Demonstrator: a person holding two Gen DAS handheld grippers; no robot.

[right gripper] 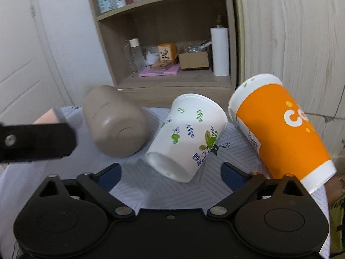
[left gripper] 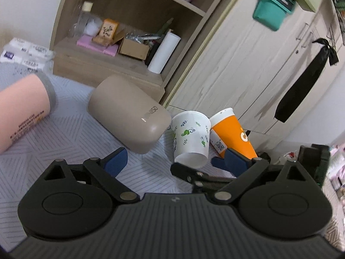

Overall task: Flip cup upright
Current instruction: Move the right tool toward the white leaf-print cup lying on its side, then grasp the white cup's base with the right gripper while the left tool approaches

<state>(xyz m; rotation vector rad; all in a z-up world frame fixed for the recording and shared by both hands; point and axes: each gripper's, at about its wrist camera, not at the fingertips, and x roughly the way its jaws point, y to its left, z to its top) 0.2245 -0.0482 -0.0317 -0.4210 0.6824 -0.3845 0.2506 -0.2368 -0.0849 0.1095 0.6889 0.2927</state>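
Observation:
Several cups lie on their sides on a patterned mat. A beige cup (left gripper: 129, 114) (right gripper: 116, 120) lies left of a white leaf-print paper cup (left gripper: 192, 136) (right gripper: 187, 138), whose base faces me. An orange paper cup (left gripper: 232, 131) (right gripper: 282, 129) lies to its right. A pink cup (left gripper: 21, 110) lies at far left. My left gripper (left gripper: 172, 161) is open and empty, just in front of the beige and white cups. My right gripper (right gripper: 170, 174) is open and empty, with the white cup's base between its blue fingertips (right gripper: 110, 177).
A wooden shelf unit (left gripper: 129, 43) (right gripper: 172, 54) with boxes, bottles and a paper roll (right gripper: 220, 51) stands behind the mat. A pale wardrobe (left gripper: 248, 54) is to the right. The left gripper's black body (right gripper: 36, 142) shows at the right wrist view's left edge.

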